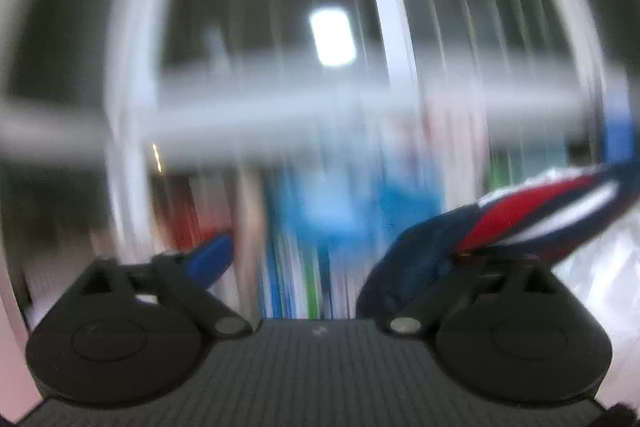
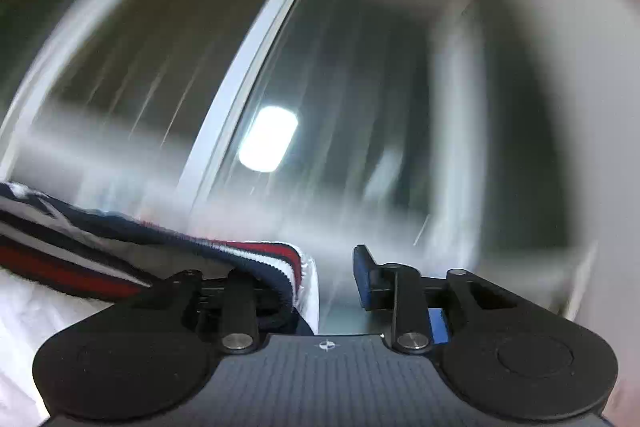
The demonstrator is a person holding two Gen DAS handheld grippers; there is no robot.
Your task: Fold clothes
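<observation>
A: In the left wrist view, what is the left claw (image 1: 340, 247) doing?

B: Its jaws are standing wide, pressing on nothing; the navy, red and white striped garment (image 1: 520, 215) is draping over the finger at three o'clock.

A: And in the right wrist view?

B: The right claw (image 2: 332, 275) is gaping partway, the striped garment (image 2: 120, 251) lying across its nine o'clock finger, unpinched.

A: Progress?

B: Everything is blurring; no fold is showing, so I judge most is remaining.

A navy garment (image 1: 516, 223) with red and white stripes drapes slackly in the air, one ribbed, striped edge (image 2: 256, 259) bunched up; its full shape is hidden by blur.
</observation>
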